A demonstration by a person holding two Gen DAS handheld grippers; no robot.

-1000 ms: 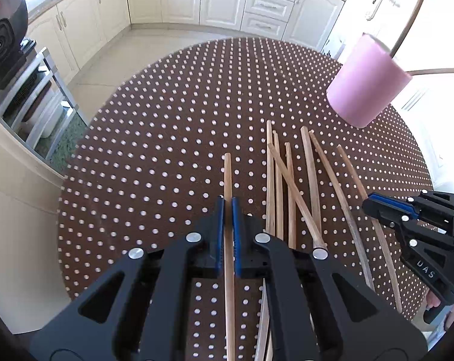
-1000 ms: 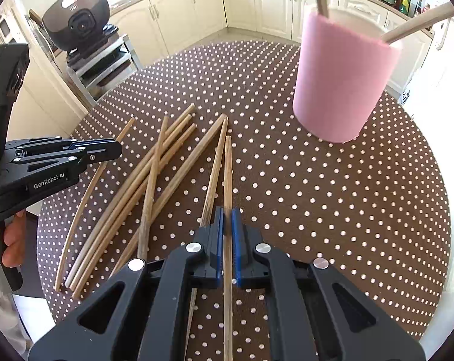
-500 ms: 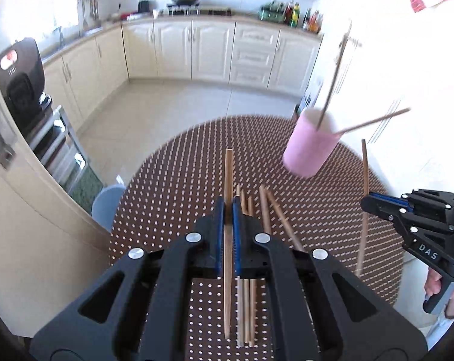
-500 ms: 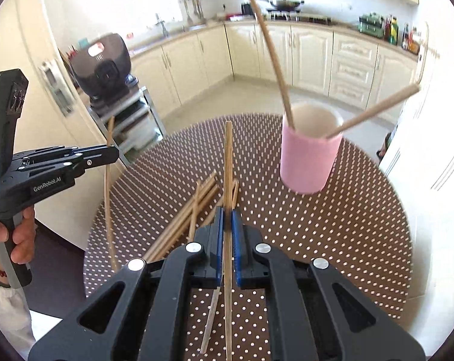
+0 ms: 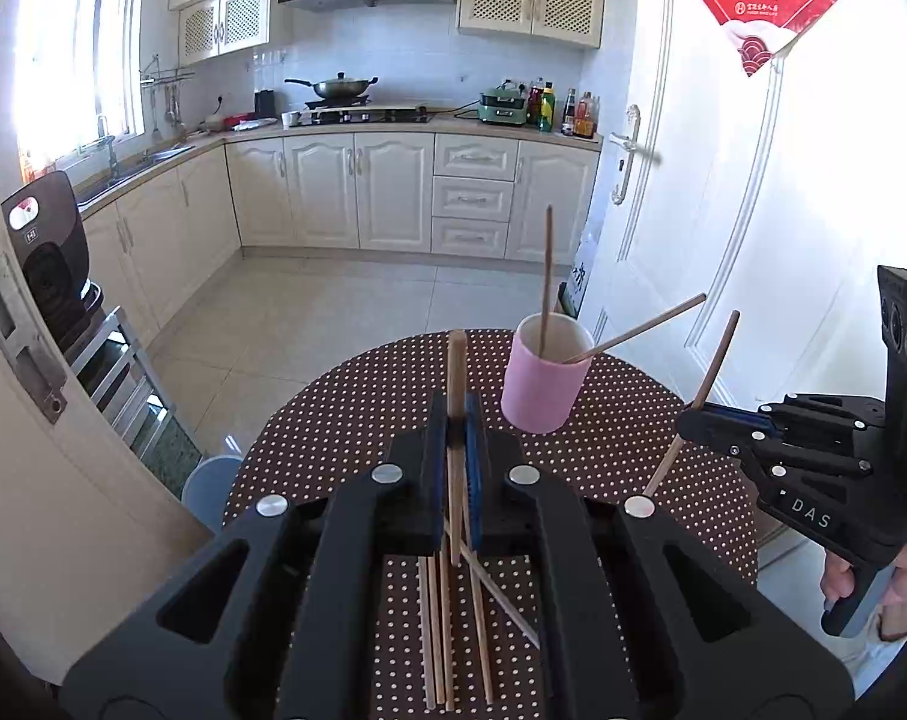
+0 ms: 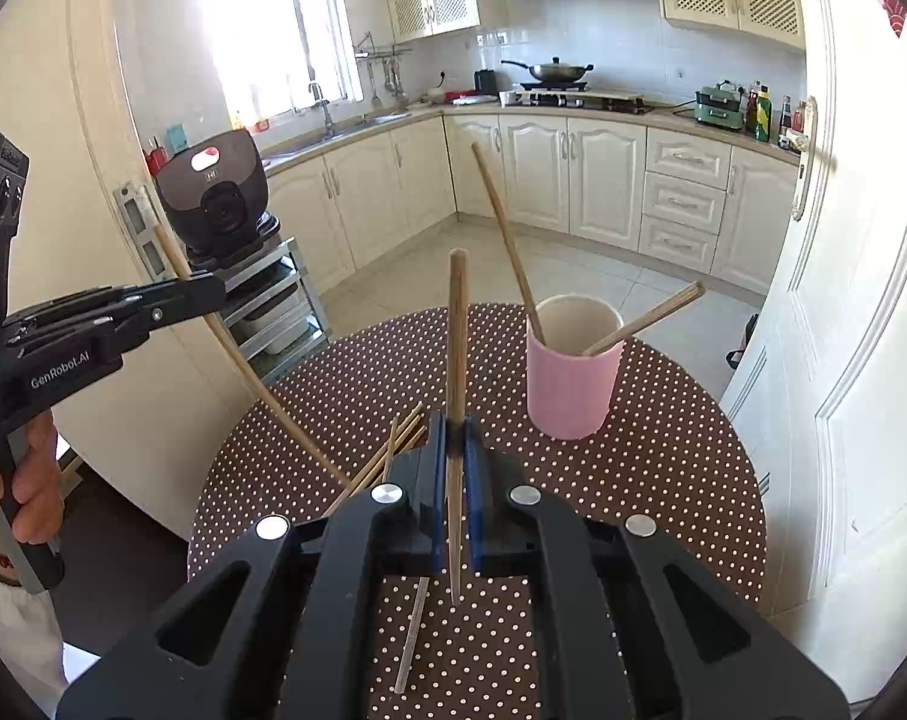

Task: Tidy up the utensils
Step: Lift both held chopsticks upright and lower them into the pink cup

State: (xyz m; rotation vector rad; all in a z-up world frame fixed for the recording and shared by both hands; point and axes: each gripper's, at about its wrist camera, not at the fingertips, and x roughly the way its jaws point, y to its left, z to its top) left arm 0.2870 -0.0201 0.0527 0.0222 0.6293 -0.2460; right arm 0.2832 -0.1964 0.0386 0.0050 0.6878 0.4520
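Left gripper (image 5: pixel 456 420) clamped on one chopstick (image 5: pixel 456 372) — right gripper (image 6: pixel 455 438) likewise (image 6: pixel 457 324) — both above the dotted table (image 5: pixel 633 450), pink cup (image 5: pixel 543 390) beyond.

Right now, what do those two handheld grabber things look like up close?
Both are black plastic with blue pads lining two fingers and silver rivets. The left gripper reads "GenRobot.AI" in white; the right gripper reads "DAS". Each has a pistol-style handle. A white garment shows beside the left one.
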